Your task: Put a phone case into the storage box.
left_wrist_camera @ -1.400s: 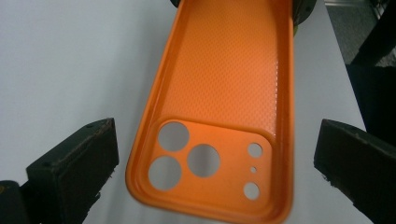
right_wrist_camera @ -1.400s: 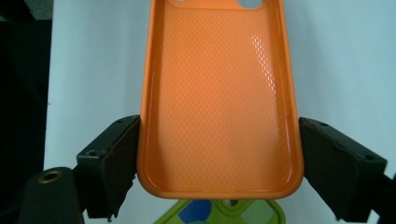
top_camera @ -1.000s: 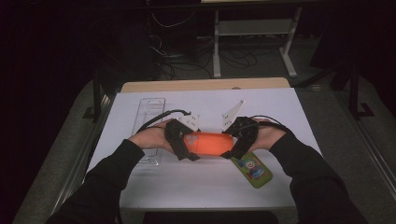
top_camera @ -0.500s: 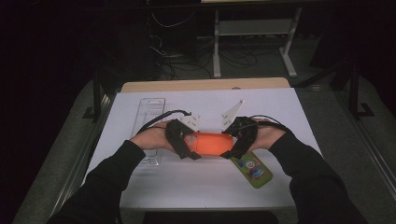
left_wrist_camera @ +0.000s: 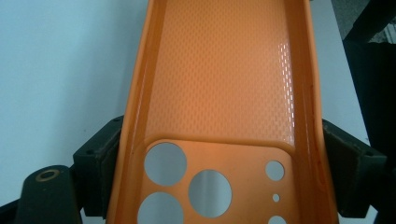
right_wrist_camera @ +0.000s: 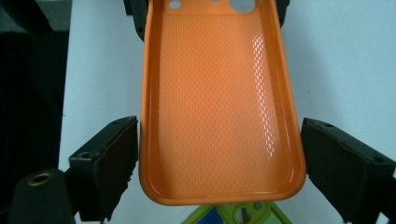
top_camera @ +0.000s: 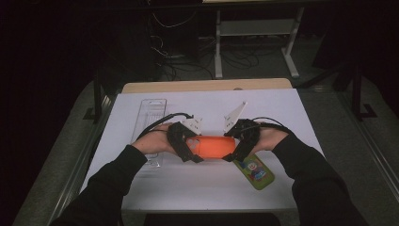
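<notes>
The light, bendy orange phone case (top_camera: 214, 146) suits edge grips: left claw (left_wrist_camera: 219, 154) has just clenched its camera end; right claw (right_wrist_camera: 219, 149) straddles the other end, released.

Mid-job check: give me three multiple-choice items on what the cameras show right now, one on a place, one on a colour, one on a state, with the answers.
1. Where does the green phone case lie?
A. Inside the clear tray
B. On the white table by the right gripper
C. On the floor

2. What colour is the phone case between the two grippers?
A. Orange
B. Blue
C. Black

3. How do the left gripper's jaws stand?
A. Wide open, clear of the case
B. Shut on the orange case's sides
C. Shut on the clear tray

Answers: 1 B, the high view shows it beside the right gripper. 2 A, both gripper views show orange. 3 B, both pads press its camera-hole end.
</notes>
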`<state>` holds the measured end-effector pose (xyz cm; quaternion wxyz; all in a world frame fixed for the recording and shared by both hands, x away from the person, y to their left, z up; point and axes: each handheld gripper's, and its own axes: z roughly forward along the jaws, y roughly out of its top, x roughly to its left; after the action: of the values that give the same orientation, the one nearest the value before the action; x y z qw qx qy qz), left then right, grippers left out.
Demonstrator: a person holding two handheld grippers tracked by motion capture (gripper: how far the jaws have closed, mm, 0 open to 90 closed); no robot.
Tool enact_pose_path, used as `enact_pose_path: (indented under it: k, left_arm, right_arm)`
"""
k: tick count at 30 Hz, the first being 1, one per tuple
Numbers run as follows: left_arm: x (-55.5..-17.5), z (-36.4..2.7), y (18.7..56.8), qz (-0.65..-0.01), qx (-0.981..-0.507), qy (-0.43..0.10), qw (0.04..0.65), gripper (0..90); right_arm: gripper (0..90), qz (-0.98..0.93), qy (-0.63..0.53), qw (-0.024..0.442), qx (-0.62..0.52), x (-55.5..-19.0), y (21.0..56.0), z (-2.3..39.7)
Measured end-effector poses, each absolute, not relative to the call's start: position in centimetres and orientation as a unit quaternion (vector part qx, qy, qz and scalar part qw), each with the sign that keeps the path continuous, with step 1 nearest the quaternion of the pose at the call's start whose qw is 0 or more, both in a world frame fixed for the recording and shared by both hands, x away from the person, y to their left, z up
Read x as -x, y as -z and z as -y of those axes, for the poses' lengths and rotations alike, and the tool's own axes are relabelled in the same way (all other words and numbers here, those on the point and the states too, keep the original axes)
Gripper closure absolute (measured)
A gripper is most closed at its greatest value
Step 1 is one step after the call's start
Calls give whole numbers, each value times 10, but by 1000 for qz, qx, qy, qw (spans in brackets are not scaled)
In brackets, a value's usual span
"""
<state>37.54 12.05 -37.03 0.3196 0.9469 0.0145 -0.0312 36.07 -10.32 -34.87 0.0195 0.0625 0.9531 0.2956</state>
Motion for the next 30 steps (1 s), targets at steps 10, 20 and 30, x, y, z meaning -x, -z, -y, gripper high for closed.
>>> enact_pose_path:
  k: [10,20,30]
  left_arm:
    - [-372,-126,373,-92,-947,4,309,152]
    - [-367,-132,376,-180,-936,-31,300,152]
    - [-367,-132,378,-217,-933,-49,284,152]
  right_arm:
    - [15,-934,-335,41,-116,-364,345,121]
    - [6,-896,-377,67,-223,-362,358,137]
    - [0,-869,-384,93,-297,-353,376,141]
